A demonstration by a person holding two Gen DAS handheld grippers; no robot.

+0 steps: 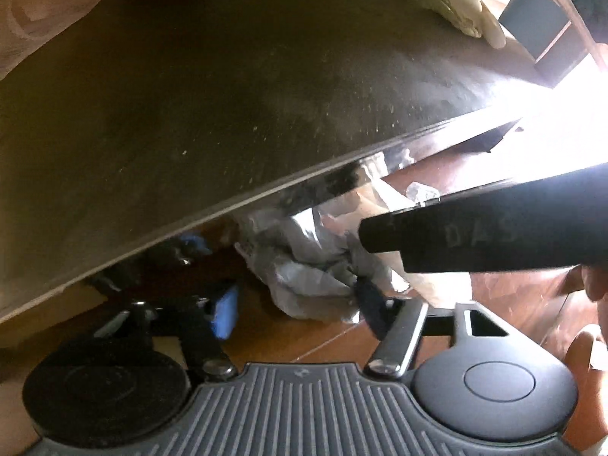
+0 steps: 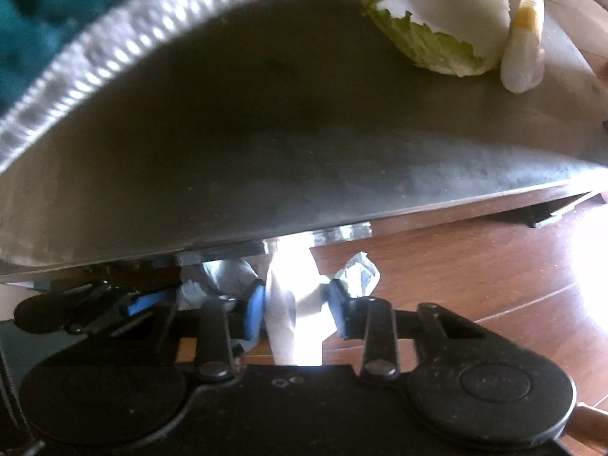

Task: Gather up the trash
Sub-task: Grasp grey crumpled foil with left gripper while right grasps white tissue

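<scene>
1. Plastic, grey-white and crumpled: the plastic bag [image 1: 315, 266] lies on the wooden floor [image 2: 475, 266], just under the edge of the dark table [image 1: 190, 114], and both tongs point down at it
2. The right tongs [image 2: 296, 311] are closed on a white fold of the bag; the fold fills the gap from one blue pad to the other, so I judge this a grip
3. The left tongs [image 1: 298, 307] stand half open around the bag's near end. Their right finger touches the crumpled plastic, while their blue left pad stands apart from it with bare floor between, so they hold nothing yet
4. Just beyond the right tongs' right finger sits a small crumpled wad [image 2: 359, 269]; I cannot tell whether it is part of the bag or a loose scrap
5. Far ahead of both tongs, up on the table top, lie a cabbage leaf [image 2: 437, 41] and a pale scrap [image 2: 522, 53] beside it, touching or nearly so
6. Progress, as I judge it: early. The bag is only being taken up, one side gripped and the other not
7. Left to do, by my reading: close the left tongs on the bag, lift it and spread its mouth, then gather the leaf, the pale scrap and any floor scraps into it
</scene>
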